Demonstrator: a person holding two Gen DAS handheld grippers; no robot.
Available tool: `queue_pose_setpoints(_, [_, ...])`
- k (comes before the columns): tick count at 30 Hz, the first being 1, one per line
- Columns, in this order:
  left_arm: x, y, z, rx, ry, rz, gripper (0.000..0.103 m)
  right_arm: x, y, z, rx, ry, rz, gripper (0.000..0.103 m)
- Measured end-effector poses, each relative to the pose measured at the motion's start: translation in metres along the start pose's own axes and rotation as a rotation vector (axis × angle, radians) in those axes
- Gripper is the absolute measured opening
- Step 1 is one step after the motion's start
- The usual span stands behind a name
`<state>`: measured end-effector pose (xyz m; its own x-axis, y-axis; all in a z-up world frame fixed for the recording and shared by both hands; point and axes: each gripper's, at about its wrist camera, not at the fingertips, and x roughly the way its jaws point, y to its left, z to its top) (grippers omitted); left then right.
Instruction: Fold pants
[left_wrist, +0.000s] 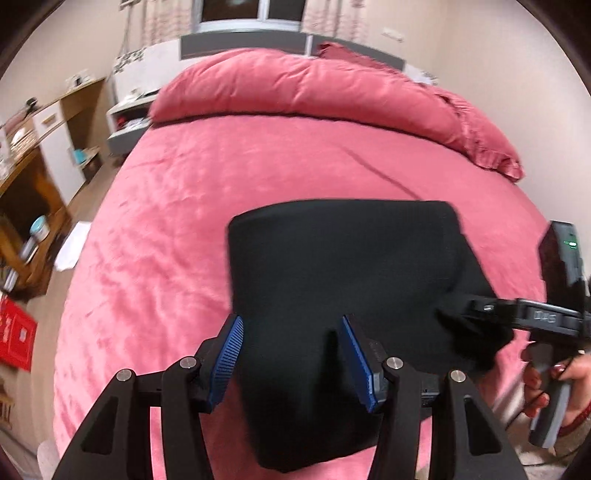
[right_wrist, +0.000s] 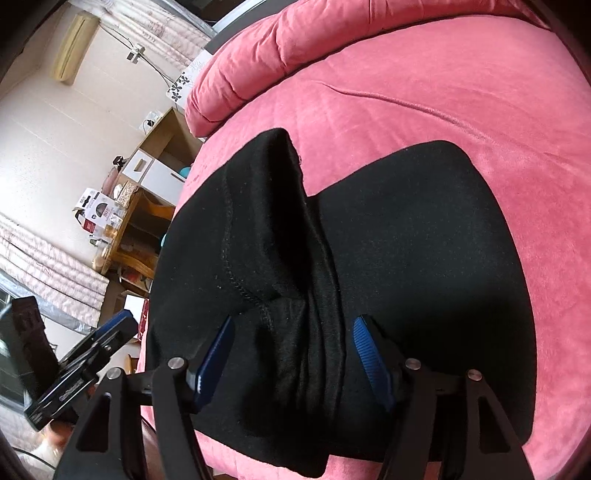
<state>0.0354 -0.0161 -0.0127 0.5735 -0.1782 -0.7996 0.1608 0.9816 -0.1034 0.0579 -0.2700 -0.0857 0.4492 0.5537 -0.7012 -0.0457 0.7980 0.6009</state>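
Observation:
The black pants (left_wrist: 340, 266) lie folded into a compact block on the pink bed (left_wrist: 192, 206). My left gripper (left_wrist: 293, 354) is open, its blue pads either side of the near edge of the pants. In the right wrist view the pants (right_wrist: 413, 236) show a bunched fold (right_wrist: 288, 229) running toward the camera. My right gripper (right_wrist: 291, 354) is open and straddles that fold. The right gripper also shows at the right of the left wrist view (left_wrist: 491, 314), at the pants' right edge. The left gripper shows at lower left of the right wrist view (right_wrist: 110, 332).
A rolled pink duvet (left_wrist: 332, 92) lies across the head of the bed. A wooden desk and shelves (left_wrist: 40, 155) with clutter stand to the left of the bed. A red box (left_wrist: 14, 336) sits on the floor at left.

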Motion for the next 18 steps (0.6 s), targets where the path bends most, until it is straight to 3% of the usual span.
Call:
queue_pose_setpoints(6, [0.016,0.021,-0.014,-0.067,0.056,0.02,0.055,0.004,0.0,-0.001,0.002,0.013,0.079,0.067])
queue_pose_setpoints(11, [0.025,0.03,-0.024,-0.087,0.096,-0.01,0.055,0.004,-0.005,-0.003,0.038,0.007,0.168,0.067])
queue_pose_setpoints(15, [0.028,0.027,-0.029,-0.088,0.107,-0.029,0.055,0.006,-0.022,-0.003,0.133,-0.004,0.201,0.054])
queue_pose_setpoints(18, [0.029,0.025,-0.031,-0.082,0.112,-0.032,0.055,0.013,-0.021,0.0,0.135,-0.004,0.196,0.053])
